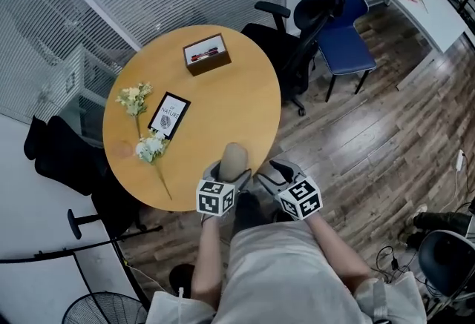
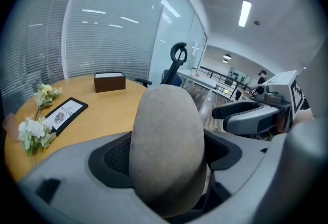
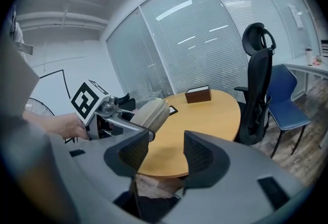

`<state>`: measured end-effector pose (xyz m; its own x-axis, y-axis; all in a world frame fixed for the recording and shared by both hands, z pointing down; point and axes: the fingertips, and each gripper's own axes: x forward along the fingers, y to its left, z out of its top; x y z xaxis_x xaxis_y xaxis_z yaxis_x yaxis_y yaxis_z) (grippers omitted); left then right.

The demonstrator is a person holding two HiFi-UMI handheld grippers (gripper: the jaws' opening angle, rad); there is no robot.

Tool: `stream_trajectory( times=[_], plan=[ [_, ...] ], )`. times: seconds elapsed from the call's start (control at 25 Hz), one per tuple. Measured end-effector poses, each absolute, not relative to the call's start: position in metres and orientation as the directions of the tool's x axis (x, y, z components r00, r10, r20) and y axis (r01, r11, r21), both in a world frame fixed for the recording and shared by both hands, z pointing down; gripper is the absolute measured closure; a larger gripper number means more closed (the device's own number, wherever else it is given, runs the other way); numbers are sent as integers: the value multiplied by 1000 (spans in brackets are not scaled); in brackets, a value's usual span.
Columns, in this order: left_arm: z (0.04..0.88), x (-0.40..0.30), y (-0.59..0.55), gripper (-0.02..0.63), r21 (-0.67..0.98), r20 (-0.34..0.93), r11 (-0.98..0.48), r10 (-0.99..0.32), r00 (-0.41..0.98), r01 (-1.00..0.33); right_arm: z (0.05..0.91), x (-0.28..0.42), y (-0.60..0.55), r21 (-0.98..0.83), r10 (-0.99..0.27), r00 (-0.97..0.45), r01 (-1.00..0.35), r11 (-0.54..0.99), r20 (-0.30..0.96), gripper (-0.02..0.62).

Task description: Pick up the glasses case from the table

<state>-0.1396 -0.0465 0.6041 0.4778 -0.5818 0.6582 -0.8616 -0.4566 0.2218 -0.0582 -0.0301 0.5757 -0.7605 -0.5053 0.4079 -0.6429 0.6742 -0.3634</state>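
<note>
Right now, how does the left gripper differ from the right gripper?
The grey left gripper is shut on the beige oval glasses case; the grey right gripper is open and empty. The left gripper is above the round wooden table's edge; the right gripper is just off it. Both carry marker cubes.

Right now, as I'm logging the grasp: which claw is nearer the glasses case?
Left. The left claw is shut on the glasses case; the right claw hangs open to its right, not touching.
</note>
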Motion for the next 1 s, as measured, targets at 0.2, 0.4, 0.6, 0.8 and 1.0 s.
stream_trajectory(
  times=[0.2,0.4,0.6,0.8,1.0],
  plan=[
    [597,-137,-43,230,282,604,-398,-634,483,-873,577,-53,-31,-356,-491,-770,-629,691,409,385],
    [588,-131,-44,229,349,530,-350,-691,491,-869,581,-45,-29,-358,-483,-773,-625,694,412,385],
    [593,-128,-44,230,368,509,-343,-704,496,-864,587,-39,-25,-357,-477,-770,-626,693,423,385],
    [594,-120,-40,230,402,477,-334,-718,507,-852,595,-28,-27,-367,-492,-756,-646,669,432,385],
    [599,-120,-36,230,446,458,-291,-738,496,-846,599,-25,-27,-381,-494,-754,-650,658,433,386]
  ],
)
